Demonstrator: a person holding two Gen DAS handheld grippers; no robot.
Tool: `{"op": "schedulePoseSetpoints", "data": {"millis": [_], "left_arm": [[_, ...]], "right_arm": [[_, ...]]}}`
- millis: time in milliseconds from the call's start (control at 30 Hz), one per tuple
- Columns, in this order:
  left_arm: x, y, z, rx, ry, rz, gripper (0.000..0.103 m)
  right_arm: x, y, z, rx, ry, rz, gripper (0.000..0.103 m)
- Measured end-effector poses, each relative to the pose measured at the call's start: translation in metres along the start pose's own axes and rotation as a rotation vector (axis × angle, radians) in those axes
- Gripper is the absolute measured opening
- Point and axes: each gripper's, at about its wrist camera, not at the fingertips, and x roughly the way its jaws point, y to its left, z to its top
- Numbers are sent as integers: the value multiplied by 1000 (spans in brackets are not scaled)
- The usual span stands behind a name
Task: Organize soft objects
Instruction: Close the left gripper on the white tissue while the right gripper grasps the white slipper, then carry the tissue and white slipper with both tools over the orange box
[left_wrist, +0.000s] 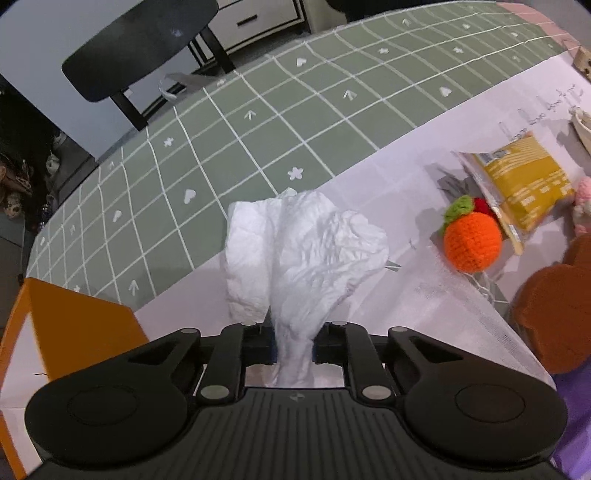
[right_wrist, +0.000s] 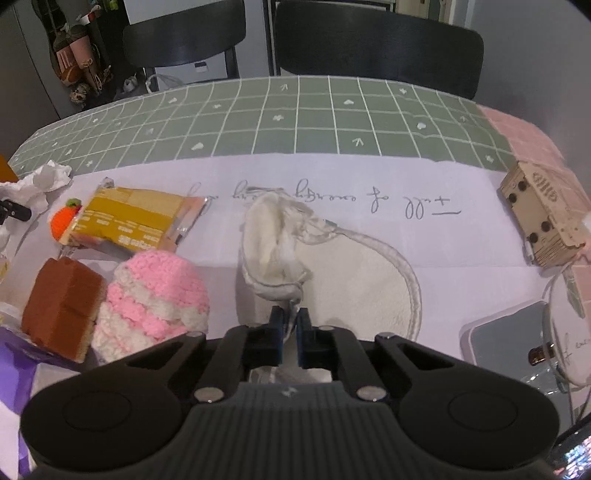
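My left gripper (left_wrist: 294, 343) is shut on a crumpled white tissue (left_wrist: 303, 254) and holds it up above the table; the tissue also shows at the left edge of the right wrist view (right_wrist: 44, 179). My right gripper (right_wrist: 290, 325) is shut on the rim of a cream drawstring pouch (right_wrist: 332, 273) that lies on the white cloth, its mouth lifted open. An orange crochet fruit (left_wrist: 472, 240) (right_wrist: 62, 218), a yellow snack packet (left_wrist: 524, 188) (right_wrist: 129, 221), a pink-and-white knitted piece (right_wrist: 155, 299) and a brown sponge cake block (right_wrist: 62, 306) lie left of the pouch.
An orange box (left_wrist: 74, 325) stands at the left. A wooden box (right_wrist: 543, 214) and a grey device with cable (right_wrist: 509, 332) sit at the right. The green grid tablecloth (right_wrist: 295, 118) covers the far table, with black chairs (right_wrist: 376, 44) behind. A purple bag (right_wrist: 14, 369) is at the near left.
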Motion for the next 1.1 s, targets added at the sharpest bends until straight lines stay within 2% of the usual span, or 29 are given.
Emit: {"op": "schedulePoseSetpoints", "data": {"millis": [267, 433, 833, 1000, 1100], "left_arm": [[-56, -1, -18, 14, -103, -28, 16], [-88, -8, -48, 42, -160, -61, 16], [-120, -46, -132, 160, -198, -137, 17], [-120, -62, -163, 216, -185, -135, 17], [-117, -72, -183, 252, -170, -135, 17]], "right_arm": [[-37, 5, 2, -9, -67, 4, 3], [-62, 12, -5, -29, -82, 14, 3], [-97, 40, -63, -186, -8, 4, 3], [-113, 55, -92, -237, 30, 20, 3], [-114, 67, -112, -292, 84, 18, 3]]}}
